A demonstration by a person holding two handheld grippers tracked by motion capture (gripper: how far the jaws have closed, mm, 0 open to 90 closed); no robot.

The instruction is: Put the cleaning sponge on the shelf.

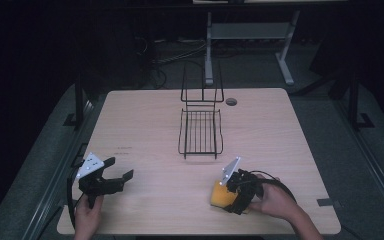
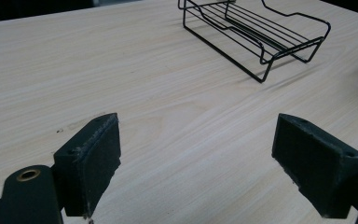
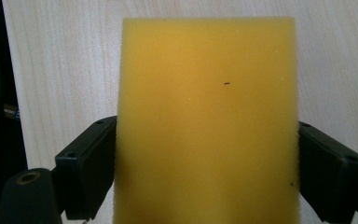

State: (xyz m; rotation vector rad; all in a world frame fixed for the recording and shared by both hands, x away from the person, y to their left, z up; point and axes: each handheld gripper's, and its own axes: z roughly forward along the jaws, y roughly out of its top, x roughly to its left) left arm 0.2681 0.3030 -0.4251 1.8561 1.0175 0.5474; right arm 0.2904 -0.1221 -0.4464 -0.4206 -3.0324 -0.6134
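Observation:
A yellow sponge (image 1: 218, 195) lies on the wooden table (image 1: 145, 115) near its front edge, right of the middle. My right gripper (image 1: 224, 196) is around it, held by a hand (image 1: 275, 200). In the right gripper view the sponge (image 3: 207, 93) spans the whole gap of the right gripper (image 3: 207, 158). The jaws stand wide apart against its two sides, and the foam shows no squeeze. My left gripper (image 1: 122, 168) hovers at the front left, open with nothing in it. In its own view the left gripper (image 2: 196, 154) has bare table between its jaws.
A black wire rack (image 1: 200, 135) with a tall upright back stands at the table's middle, also ahead in the left gripper view as the rack (image 2: 256, 32). A round cable hole (image 1: 231, 101) sits behind it. A desk frame (image 1: 250, 35) stands beyond the table.

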